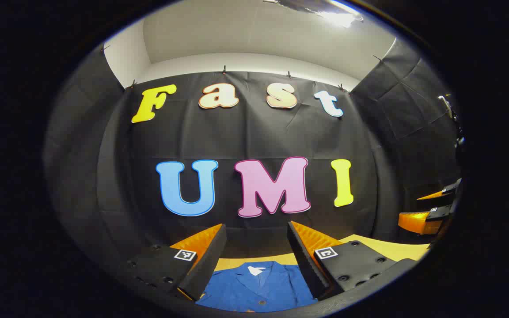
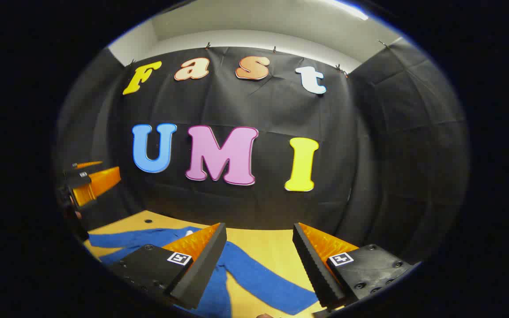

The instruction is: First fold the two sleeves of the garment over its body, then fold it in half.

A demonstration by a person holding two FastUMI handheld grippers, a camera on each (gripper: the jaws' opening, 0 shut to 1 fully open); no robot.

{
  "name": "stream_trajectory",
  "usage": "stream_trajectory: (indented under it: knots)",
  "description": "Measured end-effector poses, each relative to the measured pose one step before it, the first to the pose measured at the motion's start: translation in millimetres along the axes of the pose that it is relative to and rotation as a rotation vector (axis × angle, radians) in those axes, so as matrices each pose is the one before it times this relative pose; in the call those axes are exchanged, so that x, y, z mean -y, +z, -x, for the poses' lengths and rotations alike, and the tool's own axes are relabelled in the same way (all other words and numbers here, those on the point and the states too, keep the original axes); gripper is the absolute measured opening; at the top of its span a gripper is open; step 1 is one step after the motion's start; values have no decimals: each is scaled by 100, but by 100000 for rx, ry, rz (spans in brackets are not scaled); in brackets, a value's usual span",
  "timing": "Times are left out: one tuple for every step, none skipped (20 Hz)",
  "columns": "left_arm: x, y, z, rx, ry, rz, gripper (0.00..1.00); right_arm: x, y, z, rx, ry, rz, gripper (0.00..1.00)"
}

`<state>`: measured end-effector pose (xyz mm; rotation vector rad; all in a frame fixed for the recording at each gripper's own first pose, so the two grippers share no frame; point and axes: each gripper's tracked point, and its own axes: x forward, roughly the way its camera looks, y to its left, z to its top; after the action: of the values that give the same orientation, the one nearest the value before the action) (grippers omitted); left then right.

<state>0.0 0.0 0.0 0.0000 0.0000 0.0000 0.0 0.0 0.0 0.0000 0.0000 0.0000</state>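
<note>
In the left gripper view, the left gripper (image 1: 256,256) hangs above the near edge of a table (image 1: 391,248), its 2 fingers (image 1: 208,260) spread wide with nothing between them. Below the gap lies a blue shirt (image 1: 259,287), spread flat on the tabletop; its collar, a pale tag at the neck and 1 button show between the fingers. The fingers do not touch the cloth. At the far right edge of this view the right gripper (image 1: 431,212) is held at about the same height, well apart from the shirt's collar.

In the right gripper view, the left gripper (image 2: 89,183) shows at the far left, raised above the table's (image 2: 263,247) left end. A sleeve (image 2: 135,238) of the shirt (image 2: 219,300) stretches out to the left across the tabletop, and the other sleeve (image 2: 263,278) runs out to the right, passing beneath the open span of the right gripper (image 2: 259,260). Both sleeves lie extended, neither folded over the body. The right gripper's fingers (image 2: 201,265) stand wide apart, holding nothing and clear of the fabric. A small dark hole (image 2: 148,221) marks the table near the left sleeve. Black cloth (image 2: 369,176) backs the booth behind the table.
</note>
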Motion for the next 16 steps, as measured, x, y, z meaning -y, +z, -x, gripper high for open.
stream_trajectory:
  knots:
    - [-1293, -247, 93, -519, 2315, -674, 80, -1057, 441, -270, 44, 1194, -3698, 96]
    - [-735, 5, 115, -124, 1677, 97, 80, -1062, 316, -287, 434, 1301, -1117, 96]
    - [-925, 139, 154, 125, 1851, 591, 80, -718, 232, -321, -7, 150, 481, 96]
    - [-867, -17, 275, 224, 2072, 721, 80, -544, 132, -371, 779, 354, 1765, 96]
    - [-835, -13, 256, 88, 1649, 258, 80, -596, 240, -213, 437, 542, 866, 96]
    - [-702, -134, 23, -265, 946, -140, 80, -697, 138, -215, 550, 517, -98, 96]
    - [-498, -109, 70, -146, 304, -261, 80, -806, 83, -216, -18, 1717, -688, 96]
    - [-583, -133, 159, -240, 1033, -314, 80, -1304, -199, -120, -716, 2546, -1164, 96]
    - [-781, 15, 172, -84, 1399, 179, 80, -1106, -68, -186, 422, 2702, 191, 96]
    - [-513, -131, 102, -381, 752, 463, 80, -974, 134, -156, -413, 2231, 218, 96]
    - [-438, -53, 190, -348, 767, 303, 80, -1059, -217, -119, -480, 2443, -444, 96]
    - [-483, -45, 144, -185, 670, 96, 80, -1153, 26, -155, -72, 2581, -79, 96]
    - [-519, 68, 236, 62, 880, -210, 80, -1018, -14, -262, -133, 2144, -15, 96]
    - [-503, -4, 180, 108, 768, -479, 80, -902, 27, -320, -13, 2067, 436, 96]
    - [-491, 94, 90, -62, 754, -748, 80, -681, 183, -263, 759, 1426, 682, 96]
    - [-369, -73, 82, -329, 345, -750, 81, -682, 234, -289, 692, 1444, 350, 96]
